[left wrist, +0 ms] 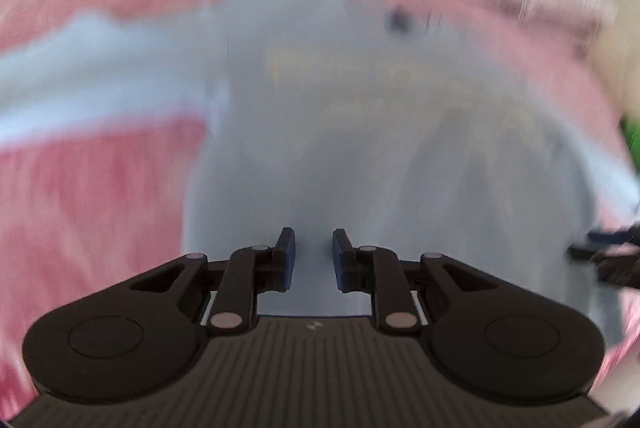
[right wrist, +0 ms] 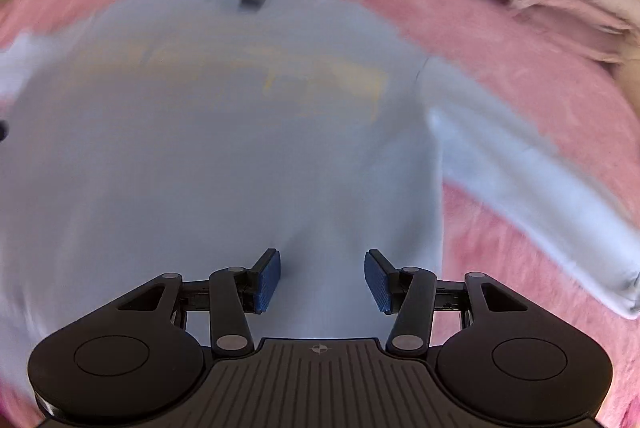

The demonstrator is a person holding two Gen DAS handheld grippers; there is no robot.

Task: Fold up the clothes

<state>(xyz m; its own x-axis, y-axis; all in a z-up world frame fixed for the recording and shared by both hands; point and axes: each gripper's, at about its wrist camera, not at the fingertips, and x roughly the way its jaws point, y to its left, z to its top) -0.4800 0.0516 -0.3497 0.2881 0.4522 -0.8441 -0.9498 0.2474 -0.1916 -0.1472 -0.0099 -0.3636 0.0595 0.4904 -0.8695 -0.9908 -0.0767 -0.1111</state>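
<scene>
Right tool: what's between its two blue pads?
Only the pale blue shirt shows between the open right tool's pads, seen in the right wrist view.

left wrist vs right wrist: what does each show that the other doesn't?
Left wrist only: the shirt's left sleeve stretched out, a green patch at the right edge, and part of the right claw.

Right wrist only: the right sleeve running to its cuff.

Both: blue shirt spread flat on a pink blanket, faint yellow print, own claw open, nothing held. Both blurred.
</scene>
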